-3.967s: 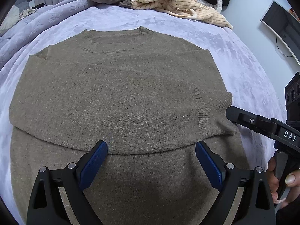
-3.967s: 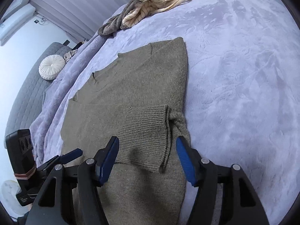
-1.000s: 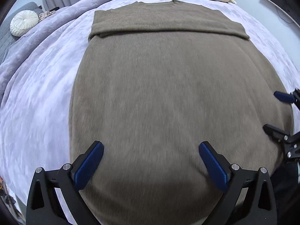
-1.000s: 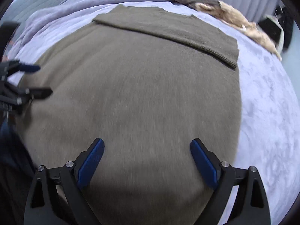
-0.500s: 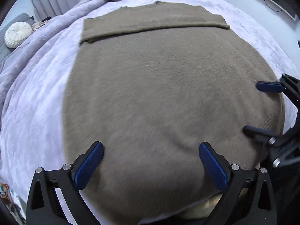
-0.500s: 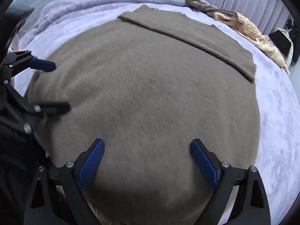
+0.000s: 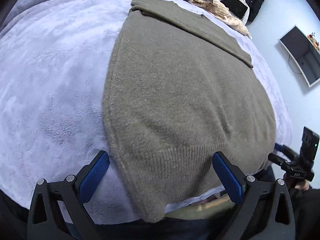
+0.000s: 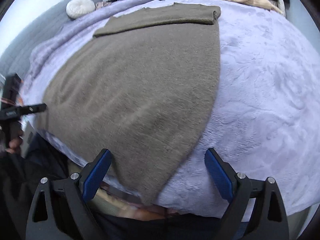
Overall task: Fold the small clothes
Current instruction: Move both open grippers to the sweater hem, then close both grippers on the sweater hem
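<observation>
So we hold both the left gripper (image 7: 161, 175) and right gripper (image 8: 158, 173) wide and empty over the olive sweater's (image 7: 180, 92) near hem corners, its far end folded beyond our fingertips, the lengthwise folds left.

Olive-brown sweater (image 7: 186, 100) on lilac blanket (image 7: 50, 80); blue-padded fingers (image 7: 94, 175).

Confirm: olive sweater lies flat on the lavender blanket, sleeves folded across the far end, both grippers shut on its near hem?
Not quite. Both wrist views show the left gripper and right gripper open, holding nothing. The olive sweater does lie flat on the lavender blanket, sleeves folded across the far end.
</observation>
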`<state>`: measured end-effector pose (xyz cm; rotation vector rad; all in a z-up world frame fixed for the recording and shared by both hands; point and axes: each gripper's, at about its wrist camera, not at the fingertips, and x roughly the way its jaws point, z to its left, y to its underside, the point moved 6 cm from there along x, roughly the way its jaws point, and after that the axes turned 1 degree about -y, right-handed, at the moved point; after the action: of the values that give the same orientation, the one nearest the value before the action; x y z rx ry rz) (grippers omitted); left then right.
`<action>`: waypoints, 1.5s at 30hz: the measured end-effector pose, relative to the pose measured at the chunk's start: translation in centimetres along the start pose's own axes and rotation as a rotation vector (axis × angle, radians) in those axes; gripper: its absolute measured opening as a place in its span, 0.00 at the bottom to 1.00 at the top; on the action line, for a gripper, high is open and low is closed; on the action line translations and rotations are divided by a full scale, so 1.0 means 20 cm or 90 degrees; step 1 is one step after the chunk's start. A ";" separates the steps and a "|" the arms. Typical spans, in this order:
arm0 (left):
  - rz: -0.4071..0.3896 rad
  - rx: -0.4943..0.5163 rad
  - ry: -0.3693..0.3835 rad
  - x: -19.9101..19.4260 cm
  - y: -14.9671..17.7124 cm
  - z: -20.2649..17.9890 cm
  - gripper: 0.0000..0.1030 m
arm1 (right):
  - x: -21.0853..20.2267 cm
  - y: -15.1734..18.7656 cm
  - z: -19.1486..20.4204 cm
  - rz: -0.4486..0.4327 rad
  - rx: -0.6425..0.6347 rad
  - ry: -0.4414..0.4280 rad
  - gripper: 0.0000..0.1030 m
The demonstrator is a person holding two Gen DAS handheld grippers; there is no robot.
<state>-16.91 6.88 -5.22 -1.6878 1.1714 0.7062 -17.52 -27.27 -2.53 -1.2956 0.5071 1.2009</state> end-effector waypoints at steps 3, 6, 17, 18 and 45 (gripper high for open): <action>-0.006 0.004 0.029 -0.01 -0.02 -0.07 0.99 | 0.02 -0.01 0.05 -0.010 0.009 -0.067 0.75; -0.033 0.019 0.020 -0.01 -0.02 -0.12 0.97 | 0.03 0.01 0.04 -0.016 0.011 -0.060 0.59; -0.075 -0.005 0.015 -0.01 -0.03 -0.06 0.60 | 0.06 0.00 0.00 -0.033 0.089 -0.162 0.32; -0.071 -0.016 0.025 -0.01 -0.03 -0.05 0.60 | 0.08 -0.01 -0.01 -0.033 0.094 -0.159 0.33; -0.021 -0.040 0.204 0.04 -0.08 -0.01 0.85 | 0.09 -0.03 0.09 -0.031 0.069 -0.203 0.73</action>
<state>-15.08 6.56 -5.12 -1.9185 1.3489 0.4668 -16.96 -24.83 -3.35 -0.9941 0.3026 1.2922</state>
